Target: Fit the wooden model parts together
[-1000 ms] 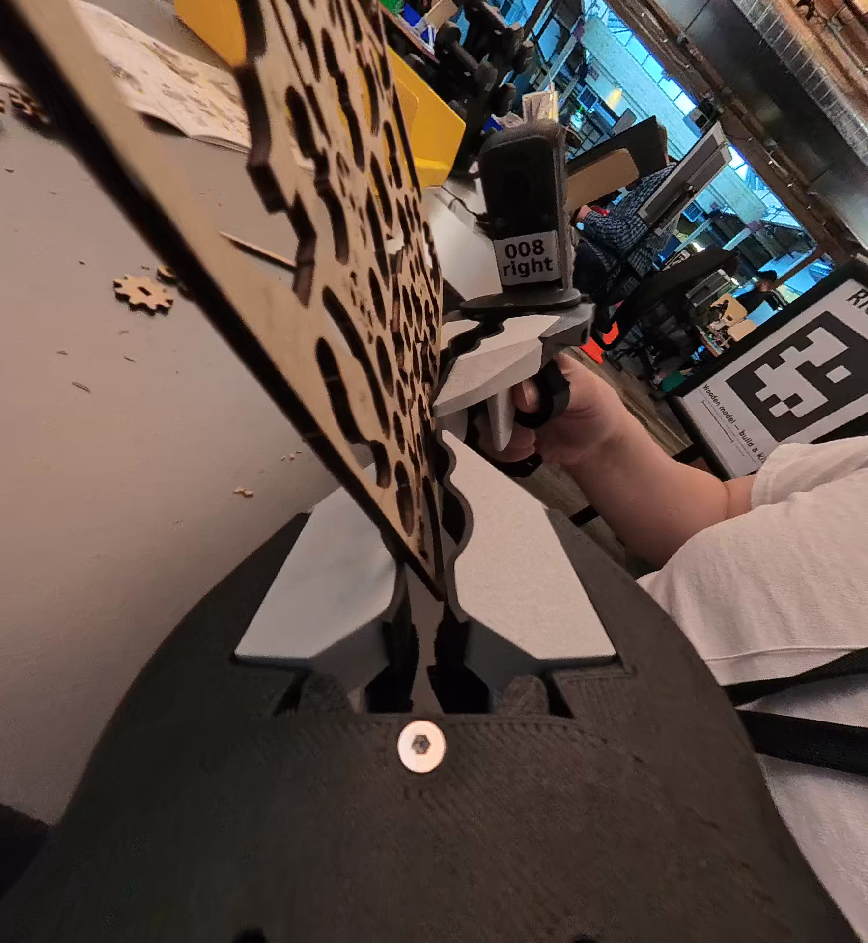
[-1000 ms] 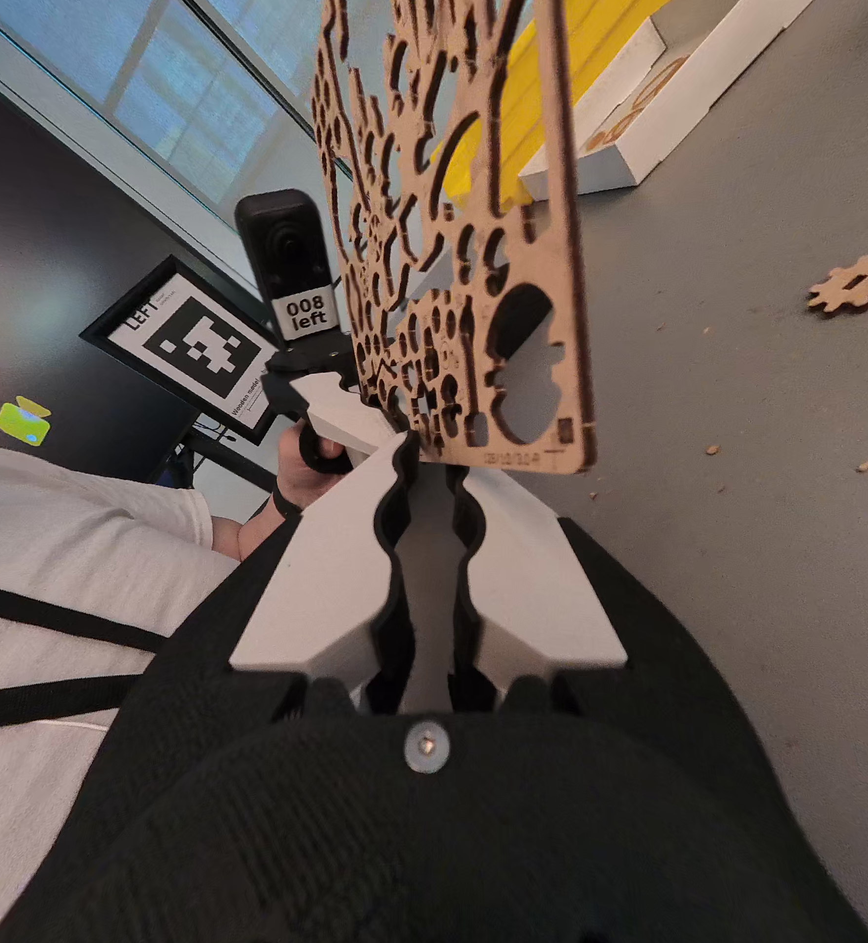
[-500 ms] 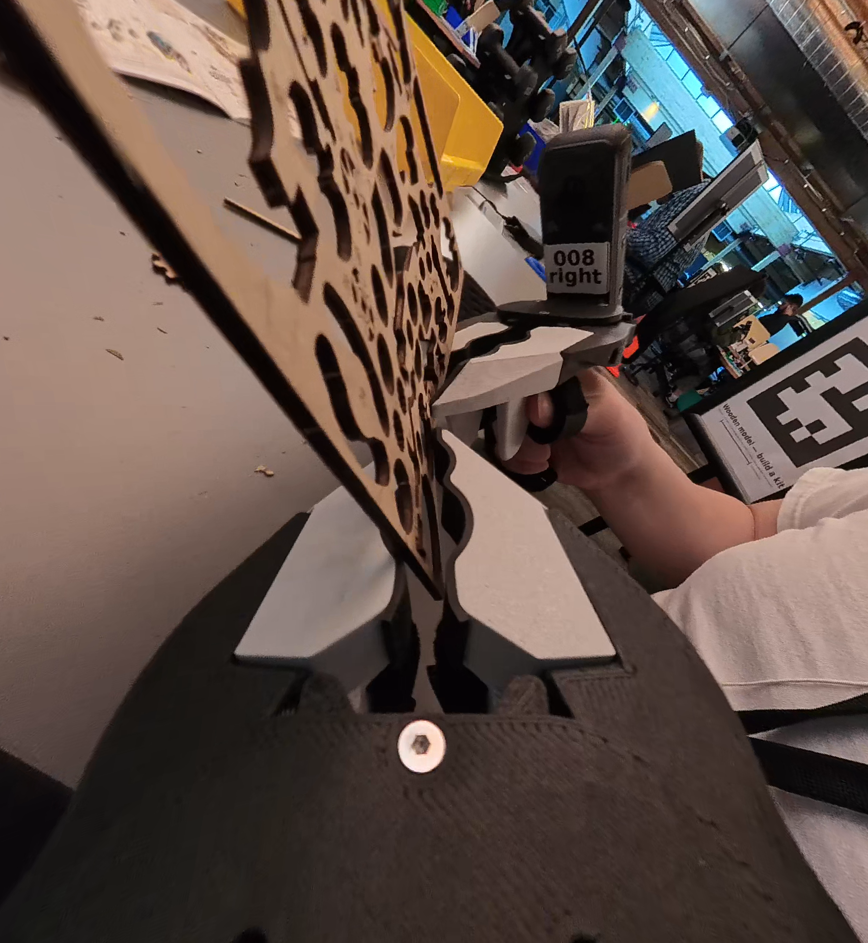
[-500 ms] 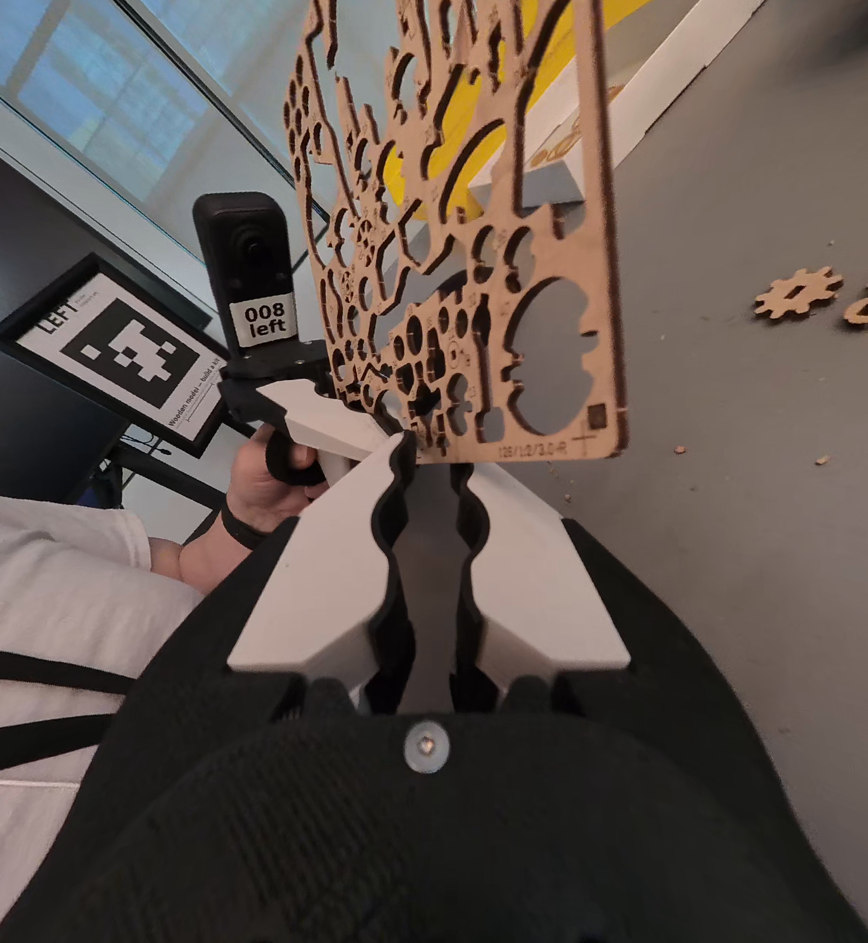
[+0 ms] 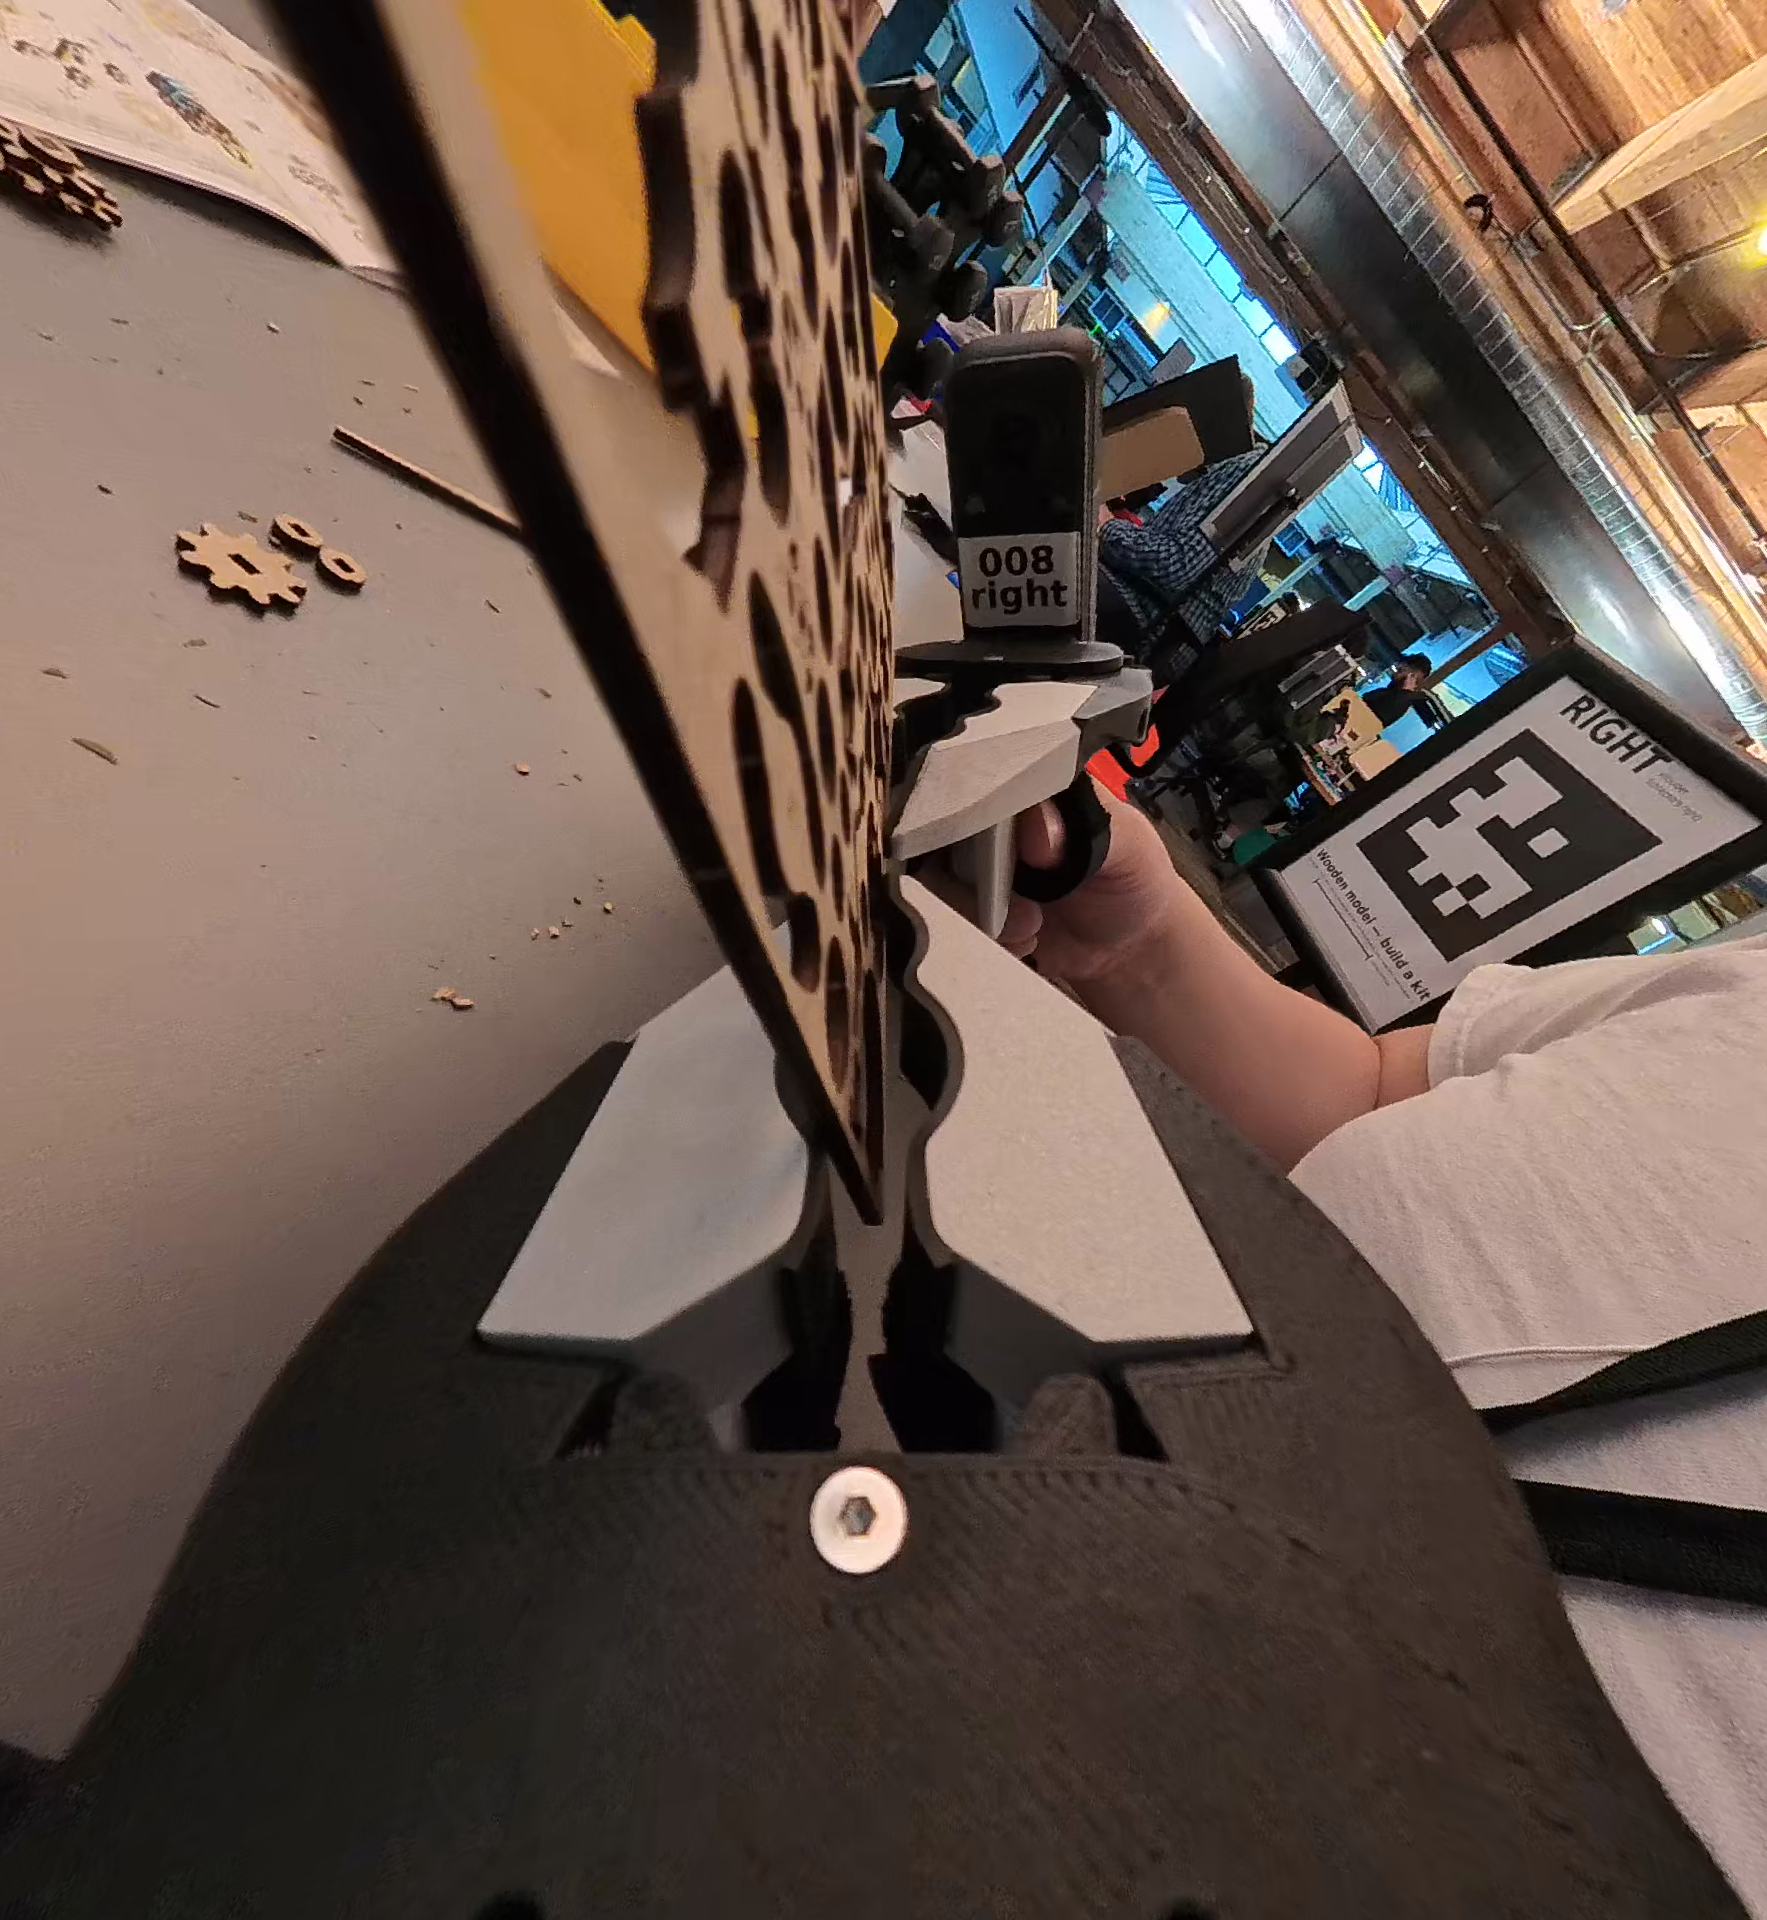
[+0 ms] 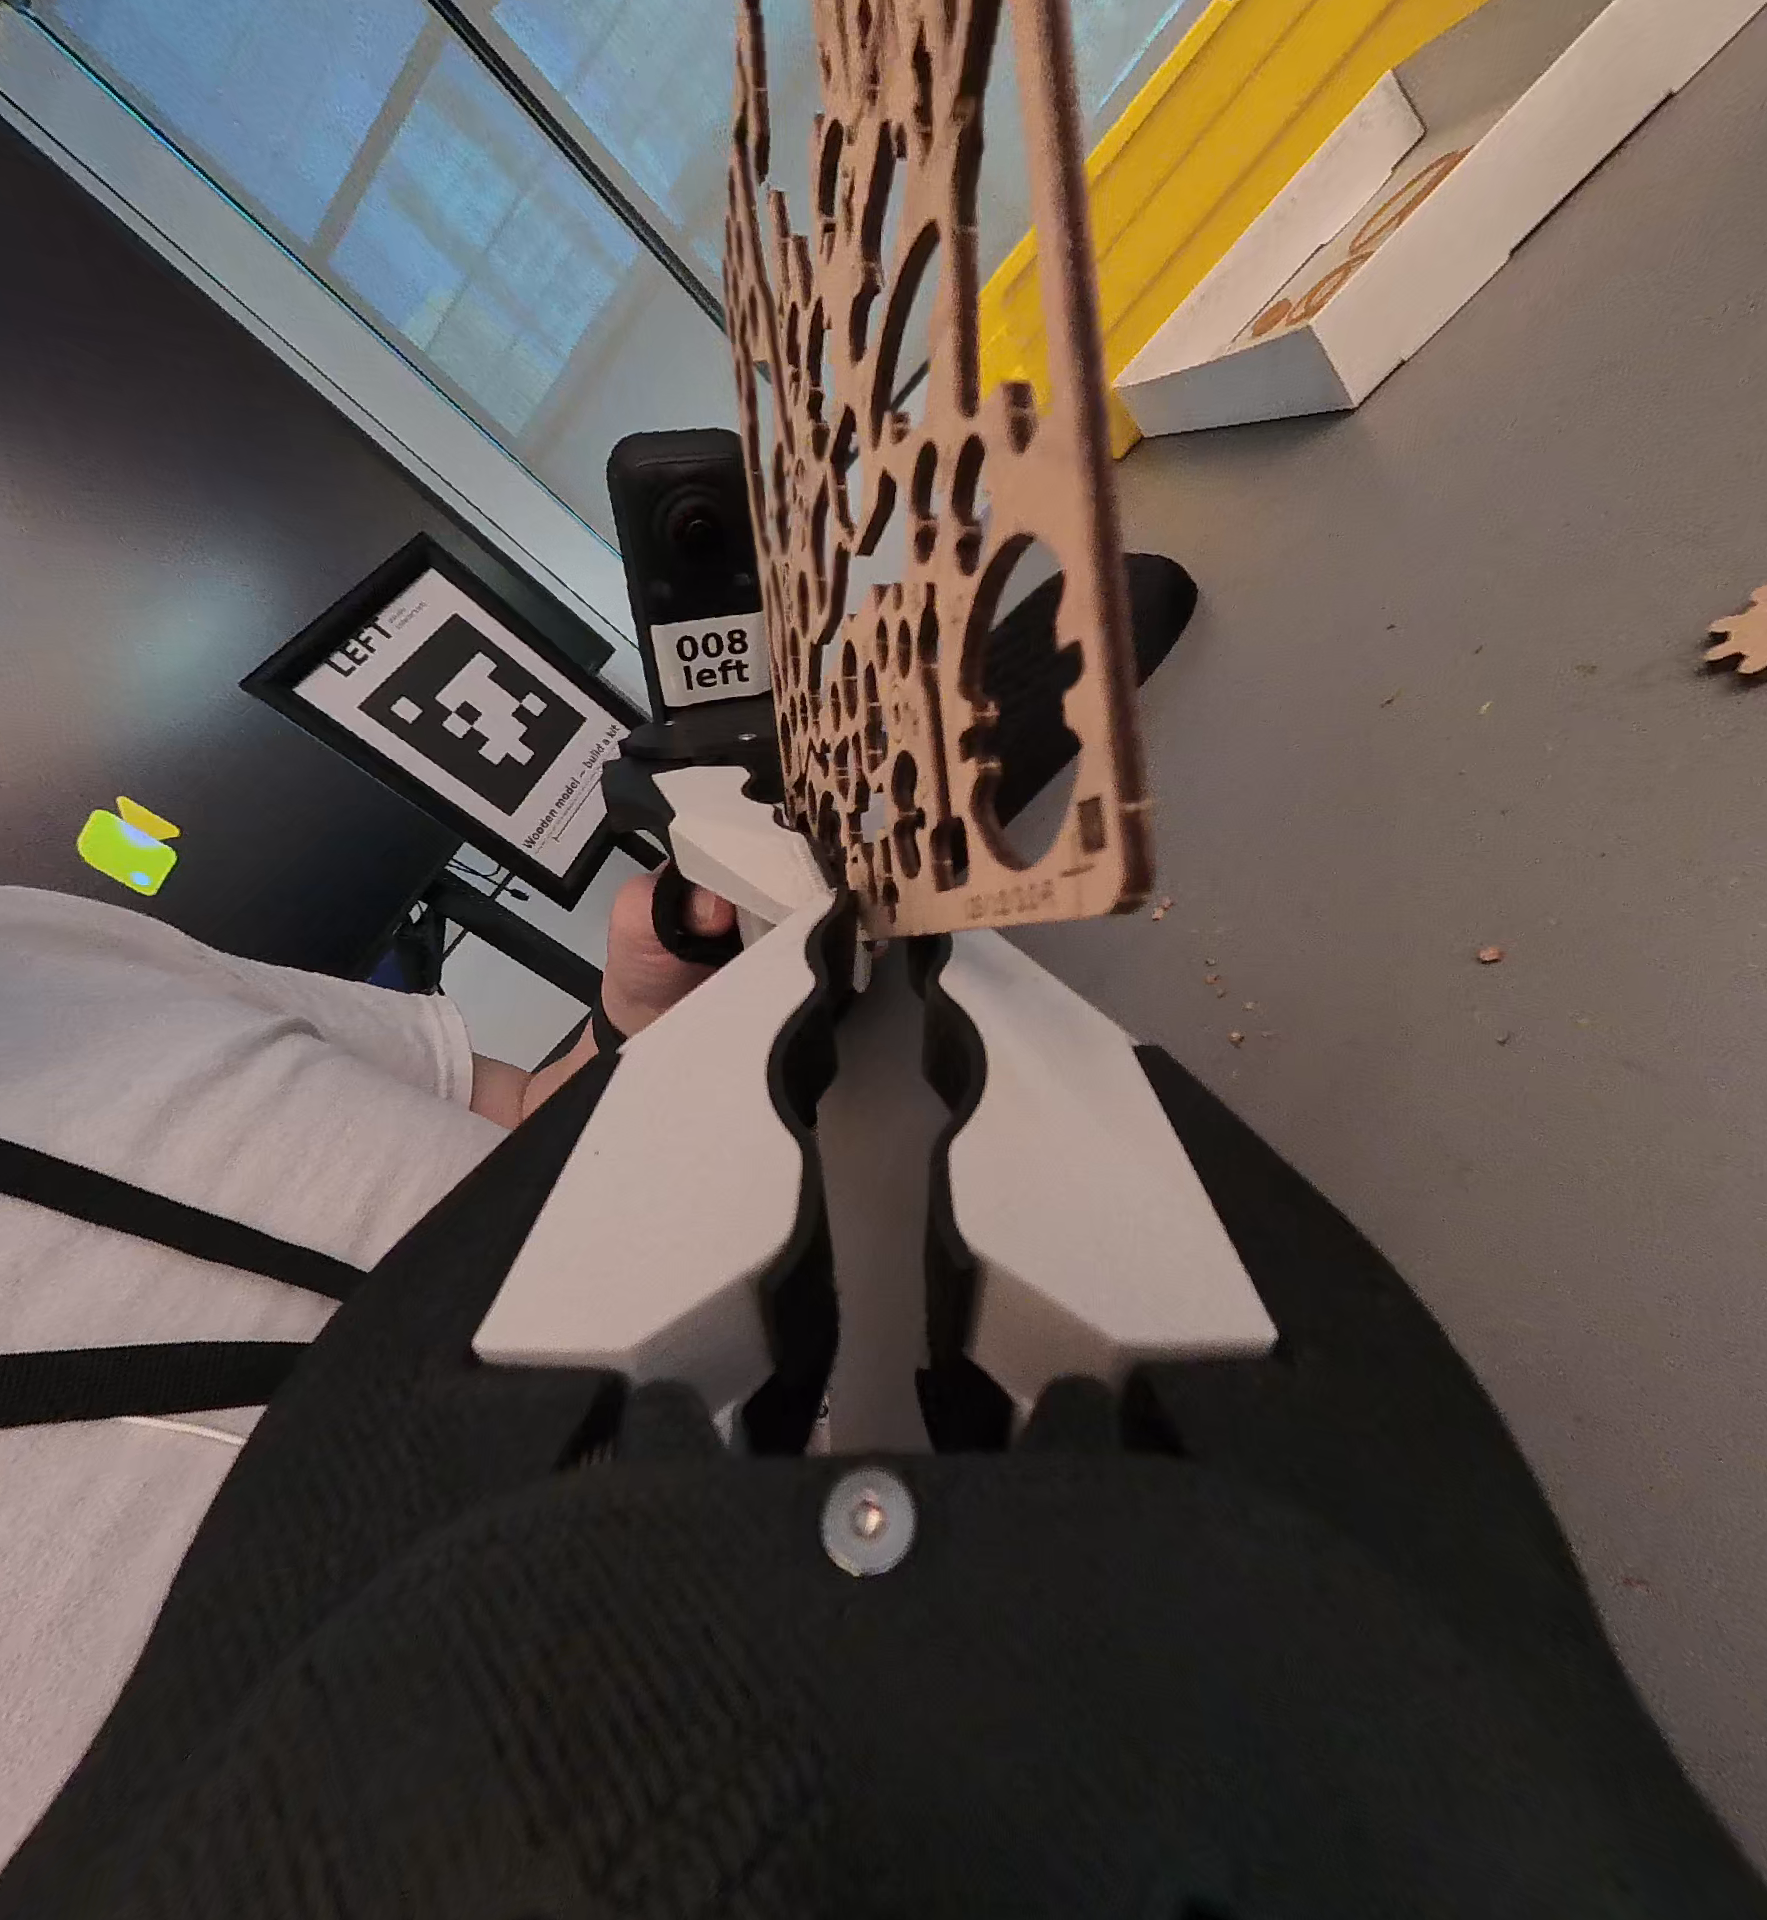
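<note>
Wooden sheet point(image 5: 671, 499): a laser-cut panel full of empty cut-outs, held on edge above the grey bench point(image 5: 183, 935), long axis rising away from both grippers.
Left gripper point(image 5: 874, 1060): clenched on the sheet's lower corner, which sits deep between its fingers.
Right gripper point(image 6: 884, 935): jaws stand a little apart around the sheet's bottom edge; whether they pinch it, I cannot tell.
Left view only: a loose wooden gear point(image 5: 240, 566) with two small rings just beside it, and a printed leaflet point(image 5: 152, 104) at the bench's far edge.
Right view only: a white box point(image 6: 1378, 301) beside a yellow bin point(image 6: 1159, 229).
Hands: each wraps a gripper handle from below, grippers facing each other.
</note>
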Tool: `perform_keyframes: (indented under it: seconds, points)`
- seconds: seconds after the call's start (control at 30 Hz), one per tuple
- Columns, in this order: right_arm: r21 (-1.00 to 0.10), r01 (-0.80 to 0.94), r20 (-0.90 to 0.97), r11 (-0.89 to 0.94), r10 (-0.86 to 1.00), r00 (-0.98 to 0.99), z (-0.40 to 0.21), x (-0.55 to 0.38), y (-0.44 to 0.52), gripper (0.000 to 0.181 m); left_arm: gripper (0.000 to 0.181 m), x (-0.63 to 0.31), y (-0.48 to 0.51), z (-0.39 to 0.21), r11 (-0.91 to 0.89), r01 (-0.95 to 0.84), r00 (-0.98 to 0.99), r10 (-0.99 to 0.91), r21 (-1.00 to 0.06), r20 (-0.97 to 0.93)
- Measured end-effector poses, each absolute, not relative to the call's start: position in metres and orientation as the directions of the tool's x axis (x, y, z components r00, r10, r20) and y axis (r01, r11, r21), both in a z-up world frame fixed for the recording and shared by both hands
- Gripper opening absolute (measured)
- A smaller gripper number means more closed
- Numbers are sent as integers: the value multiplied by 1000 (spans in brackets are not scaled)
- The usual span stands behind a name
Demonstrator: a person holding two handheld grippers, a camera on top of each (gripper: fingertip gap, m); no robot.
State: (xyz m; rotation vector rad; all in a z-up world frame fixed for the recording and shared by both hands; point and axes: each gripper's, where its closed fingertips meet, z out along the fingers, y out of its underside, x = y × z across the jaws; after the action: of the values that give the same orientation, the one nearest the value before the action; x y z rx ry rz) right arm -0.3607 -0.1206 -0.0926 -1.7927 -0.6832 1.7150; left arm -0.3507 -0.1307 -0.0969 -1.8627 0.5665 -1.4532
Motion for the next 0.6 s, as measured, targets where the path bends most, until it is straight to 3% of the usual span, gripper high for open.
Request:
perform_keyframes:
  seconds: [0.2,0.6]
  points:
    - [-688,4,-725,-726,687,40,-95,-362,-122,5,0,-352,-132,-100,-671,71,280,-697,-738,660]
    - [-763,38,-622,-645,748,231,-110,-367,-114,10,1,-358,-124,-112,-671,73,402,-657,-737,638]
